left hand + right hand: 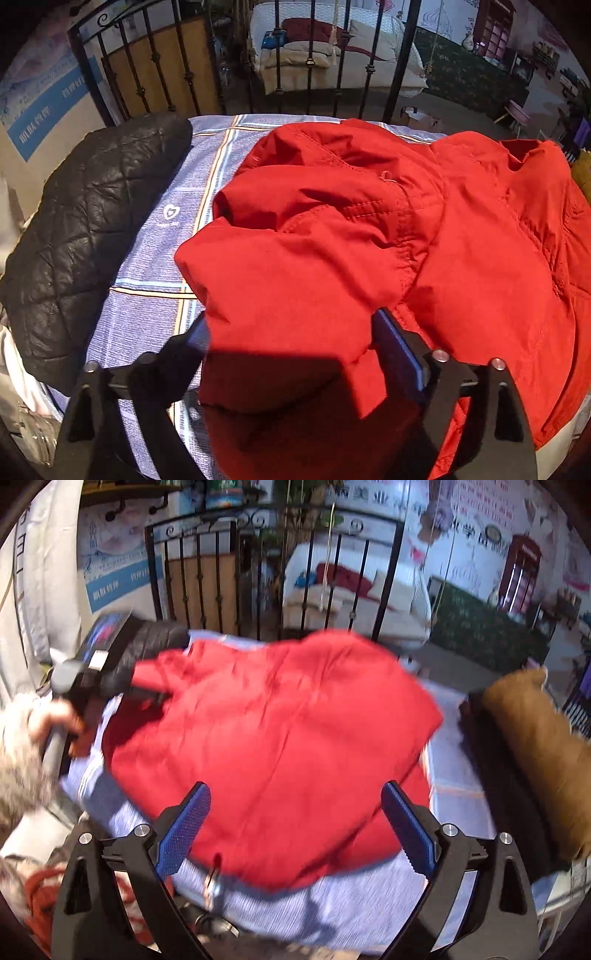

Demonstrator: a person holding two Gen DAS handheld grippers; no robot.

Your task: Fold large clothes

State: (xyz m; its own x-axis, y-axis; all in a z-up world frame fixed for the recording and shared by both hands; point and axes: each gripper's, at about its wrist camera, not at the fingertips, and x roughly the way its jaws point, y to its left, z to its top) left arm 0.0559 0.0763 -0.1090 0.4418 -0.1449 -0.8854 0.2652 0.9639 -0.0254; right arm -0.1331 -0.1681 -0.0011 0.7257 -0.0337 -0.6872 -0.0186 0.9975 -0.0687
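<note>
Over on the left, a black quilted jacket (88,236) is lying bunched along the edge of the bed, resting on the blue checked sheet (159,258). Just beside it, the red jacket (369,236) is sprawling across the middle of the sheet in a rumpled heap, one sleeve folded over the body, its far side reaching toward the iron bed rail (280,62).

The left gripper (291,350) is sitting at the jacket's near edge with its fingers spread wide, a fold of red fabric draping down between them and hiding the left pad (whether either pad is actually pressing the cloth, I cannot tell). In the right wrist view, the person's left hand (48,716) is wrapping around that gripper's handle at the left side of the bed.

The right gripper (295,827) is hovering above the near hem of the red jacket (280,738), its blue ridged pads (184,830) standing well apart and clear of the cloth. That view is blurring noticeably. Farther right, a brown garment (535,746) is lying along the bed's right edge, near the jacket but apart from it.
</note>
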